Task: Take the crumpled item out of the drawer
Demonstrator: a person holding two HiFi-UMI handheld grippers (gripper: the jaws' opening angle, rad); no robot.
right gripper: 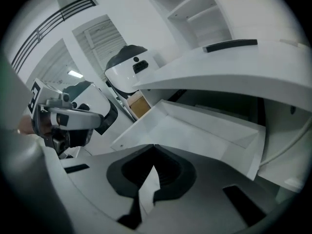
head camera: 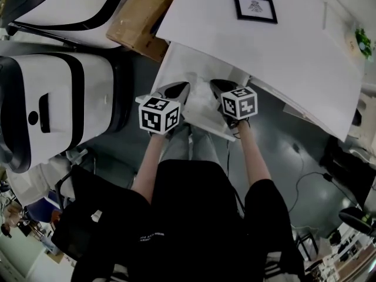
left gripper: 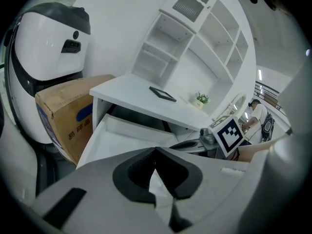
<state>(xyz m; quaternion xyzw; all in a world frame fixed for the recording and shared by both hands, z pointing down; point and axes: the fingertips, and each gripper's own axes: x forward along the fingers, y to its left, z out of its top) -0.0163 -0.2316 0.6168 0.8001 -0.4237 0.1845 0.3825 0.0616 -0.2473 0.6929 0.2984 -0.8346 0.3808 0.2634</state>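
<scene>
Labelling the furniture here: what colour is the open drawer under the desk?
The drawer is plain white, and it shows best in the right gripper view.

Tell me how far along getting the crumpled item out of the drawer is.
Done: the drawer is open. In hand: nothing; the left gripper and right gripper hang over it, jaws shut and empty. Left: what looks like the crumpled item lies in the drawer between them, to be gripped and lifted out.
</scene>
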